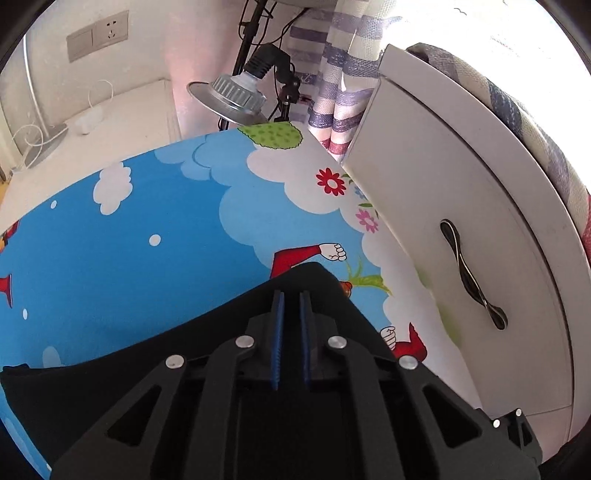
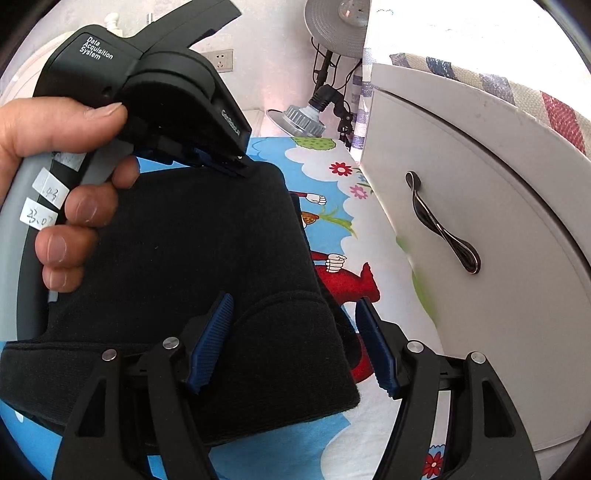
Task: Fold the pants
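The black pants (image 2: pixel 199 266) lie folded into a thick stack on the cartoon-print sheet (image 2: pixel 332 158). In the right wrist view my left gripper (image 2: pixel 236 168) is shut on the far edge of the top layer of the pants, held by a hand. My right gripper (image 2: pixel 295 343) is open, its blue fingers (image 2: pixel 212 341) straddling the near rolled corner of the stack. In the left wrist view the left gripper (image 1: pixel 291 295) shows blue pads nearly together over the black pants (image 1: pixel 177 350).
A white cabinet (image 2: pixel 480 206) with a dark handle (image 2: pixel 443 229) stands close on the right. A clamp lamp (image 1: pixel 236 98) on a stand and a striped curtain (image 1: pixel 340 85) are behind the sheet. A wall socket (image 1: pixel 109 31) is at the far left.
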The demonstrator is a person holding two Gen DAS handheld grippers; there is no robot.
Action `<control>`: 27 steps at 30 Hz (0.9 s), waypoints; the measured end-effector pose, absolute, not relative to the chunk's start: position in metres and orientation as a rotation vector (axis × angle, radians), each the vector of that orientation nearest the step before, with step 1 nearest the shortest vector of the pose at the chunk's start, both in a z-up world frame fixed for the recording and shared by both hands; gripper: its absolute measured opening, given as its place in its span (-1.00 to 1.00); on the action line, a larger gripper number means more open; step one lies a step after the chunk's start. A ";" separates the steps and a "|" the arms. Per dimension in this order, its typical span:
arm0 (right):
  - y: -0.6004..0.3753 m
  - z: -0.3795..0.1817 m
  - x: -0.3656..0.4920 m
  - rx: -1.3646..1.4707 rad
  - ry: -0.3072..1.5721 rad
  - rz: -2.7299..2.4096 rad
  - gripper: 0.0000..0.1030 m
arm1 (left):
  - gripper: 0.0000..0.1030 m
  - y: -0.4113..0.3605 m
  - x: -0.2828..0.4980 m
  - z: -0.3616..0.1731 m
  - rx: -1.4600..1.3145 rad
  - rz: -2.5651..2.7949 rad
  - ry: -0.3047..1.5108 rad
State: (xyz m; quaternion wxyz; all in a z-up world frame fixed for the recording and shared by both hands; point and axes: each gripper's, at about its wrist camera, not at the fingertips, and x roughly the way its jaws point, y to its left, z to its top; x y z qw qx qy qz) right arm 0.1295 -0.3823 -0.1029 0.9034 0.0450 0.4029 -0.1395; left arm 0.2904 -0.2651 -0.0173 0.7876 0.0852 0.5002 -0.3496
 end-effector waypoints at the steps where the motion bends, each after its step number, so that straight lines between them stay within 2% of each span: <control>1: -0.382 -0.103 0.129 0.093 0.833 -0.289 0.25 | -0.87 -0.263 0.292 -0.018 0.170 -0.755 1.088; 7: -0.381 -0.104 0.131 0.094 0.836 -0.286 0.26 | -0.86 -0.255 0.280 -0.007 0.173 -0.732 1.022; 10: -0.382 -0.105 0.131 0.109 0.837 -0.281 0.26 | -0.81 -0.236 0.263 0.011 0.081 -0.759 0.982; 11: -0.382 -0.105 0.131 0.105 0.836 -0.280 0.26 | -0.76 -0.229 0.252 0.015 0.080 -0.760 0.961; 16: -0.381 -0.104 0.130 0.101 0.833 -0.282 0.27 | -0.76 -0.189 0.213 0.008 0.058 -0.679 0.962; 20: -0.380 -0.104 0.129 0.097 0.826 -0.293 0.27 | -0.76 -0.154 0.155 0.016 0.117 -0.664 0.840; 22: -0.378 -0.105 0.128 0.092 0.825 -0.295 0.27 | -0.76 -0.140 0.132 0.010 0.156 -0.669 0.809; 24: -0.378 -0.104 0.127 0.083 0.822 -0.301 0.30 | -0.76 -0.134 0.129 -0.015 0.155 -0.673 0.912; 27: -0.379 -0.103 0.127 0.078 0.822 -0.316 0.36 | -0.76 -0.132 0.115 -0.022 0.194 -0.669 0.835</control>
